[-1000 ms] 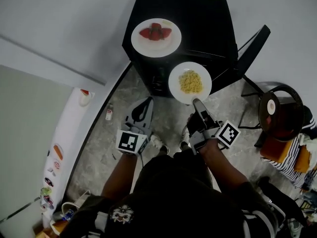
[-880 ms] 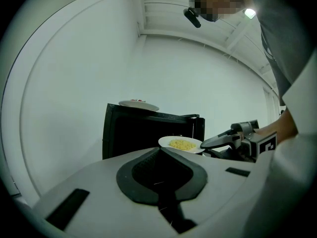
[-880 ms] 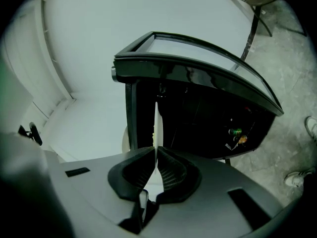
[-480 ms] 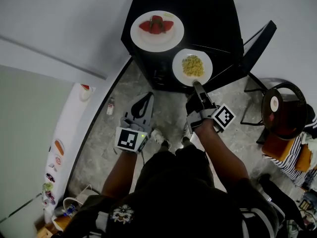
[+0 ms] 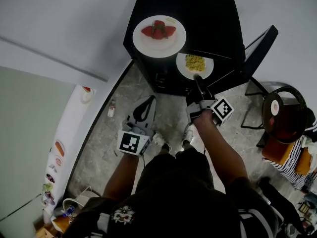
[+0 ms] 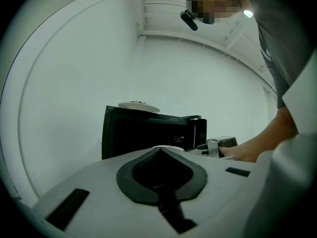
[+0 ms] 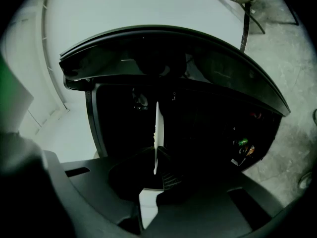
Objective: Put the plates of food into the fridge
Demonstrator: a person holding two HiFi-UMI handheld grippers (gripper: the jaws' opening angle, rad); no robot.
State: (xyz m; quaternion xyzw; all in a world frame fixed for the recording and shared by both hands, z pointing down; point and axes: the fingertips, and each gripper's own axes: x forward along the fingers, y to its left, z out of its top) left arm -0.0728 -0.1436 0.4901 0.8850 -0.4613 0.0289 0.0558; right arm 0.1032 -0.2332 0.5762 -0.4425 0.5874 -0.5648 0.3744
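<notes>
**Yellow-food plate [image 5: 194, 65] at the fridge [image 5: 213, 14] opening**
Right gripper [image 5: 198, 79] is clamped on the plate's near rim. The plate is probably rigid, light, breakable and slick: grip the rim and keep it level. Left gripper [image 5: 148, 102] is closed and empty, in front of the fridge.

Fridge interior [image 7: 208, 128] too dark to make out, small items [image 7: 241, 147] within unidentifiable; plate [image 7: 157, 128] edge-on, food hidden

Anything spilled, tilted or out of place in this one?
Nothing stands out. The right gripper grips the plate of yellow food by its rim at the open fridge, food in place; the plate of red food sits flat on top.
</notes>
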